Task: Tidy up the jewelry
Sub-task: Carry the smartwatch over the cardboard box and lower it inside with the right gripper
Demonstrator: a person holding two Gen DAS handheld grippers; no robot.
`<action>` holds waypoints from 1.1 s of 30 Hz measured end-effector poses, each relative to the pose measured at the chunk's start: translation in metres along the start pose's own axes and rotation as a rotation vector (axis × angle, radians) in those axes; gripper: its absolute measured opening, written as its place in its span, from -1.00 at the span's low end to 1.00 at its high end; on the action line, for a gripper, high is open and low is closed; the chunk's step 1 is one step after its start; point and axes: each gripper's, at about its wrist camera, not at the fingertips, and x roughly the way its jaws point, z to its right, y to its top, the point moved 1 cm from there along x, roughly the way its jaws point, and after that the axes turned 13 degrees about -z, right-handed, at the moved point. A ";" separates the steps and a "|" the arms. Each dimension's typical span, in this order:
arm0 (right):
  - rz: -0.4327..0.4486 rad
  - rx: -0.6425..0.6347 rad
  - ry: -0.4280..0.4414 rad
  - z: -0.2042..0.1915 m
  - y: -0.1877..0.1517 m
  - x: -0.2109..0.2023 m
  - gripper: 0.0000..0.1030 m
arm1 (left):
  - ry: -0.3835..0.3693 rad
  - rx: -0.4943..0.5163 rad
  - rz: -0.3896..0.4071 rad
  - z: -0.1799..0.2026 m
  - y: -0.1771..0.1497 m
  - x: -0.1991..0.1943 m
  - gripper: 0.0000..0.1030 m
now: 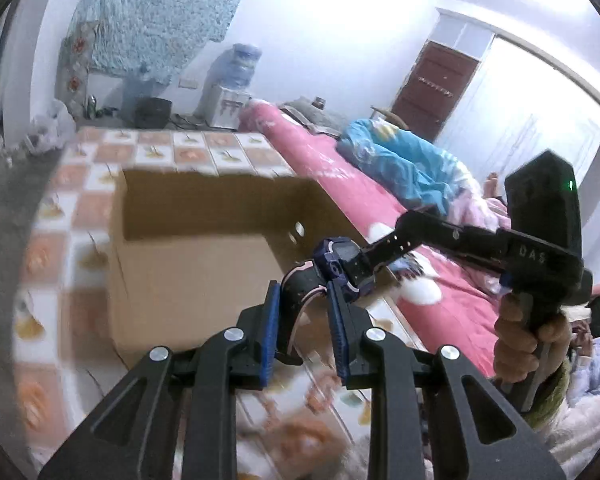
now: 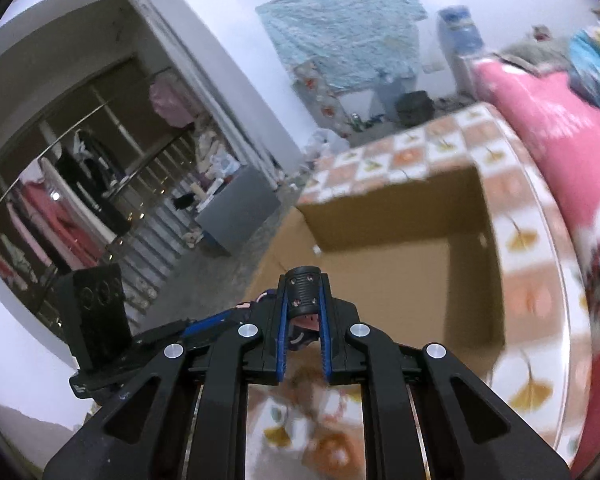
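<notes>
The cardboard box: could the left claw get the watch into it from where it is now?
Probably yes. The cardboard box stands open-topped just ahead of the left claw, nothing between. But the right claw also grips the watch, so it must let go or follow.

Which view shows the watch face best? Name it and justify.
Left wrist view: the watch shows its dark face and strap, held between the left gripper and right gripper. The right wrist view shows only a ribbed strap end between blue pads.
</notes>
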 end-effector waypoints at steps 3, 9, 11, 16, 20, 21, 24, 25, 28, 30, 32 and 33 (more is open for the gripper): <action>-0.077 0.014 0.004 0.013 0.042 0.026 -0.78 | -0.011 -0.018 -0.040 -0.022 0.038 0.012 -0.56; -0.289 0.117 -0.058 0.059 0.097 0.111 -0.78 | 0.109 -0.044 -0.209 -0.074 0.095 0.077 -0.56; -0.320 0.119 -0.106 0.067 0.105 0.126 -0.75 | 0.171 -0.039 -0.259 -0.085 0.102 0.097 -0.53; -0.401 0.094 -0.247 0.091 0.108 0.158 -0.46 | 0.349 0.027 -0.356 -0.098 0.107 0.137 -0.29; -0.448 0.069 -0.339 0.097 0.098 0.160 -0.28 | 0.363 0.059 -0.349 -0.094 0.105 0.138 -0.04; -0.444 0.051 -0.356 0.096 0.095 0.158 -0.27 | 0.367 0.065 -0.343 -0.092 0.105 0.136 0.00; -0.418 0.029 -0.386 0.094 0.094 0.145 -0.21 | 0.368 0.069 -0.315 -0.088 0.105 0.126 0.12; -0.406 0.019 -0.403 0.092 0.096 0.141 -0.21 | 0.364 0.065 -0.300 -0.086 0.105 0.119 0.17; -0.363 -0.002 -0.420 0.087 0.099 0.127 -0.17 | 0.354 0.054 -0.259 -0.080 0.103 0.099 0.28; -0.331 0.001 -0.409 0.086 0.100 0.116 -0.17 | 0.346 0.043 -0.229 -0.078 0.099 0.081 0.35; -0.296 0.008 -0.389 0.082 0.101 0.100 -0.17 | 0.345 0.032 -0.201 -0.078 0.095 0.066 0.41; -0.275 0.017 -0.380 0.080 0.099 0.087 -0.17 | 0.346 0.025 -0.189 -0.079 0.092 0.058 0.47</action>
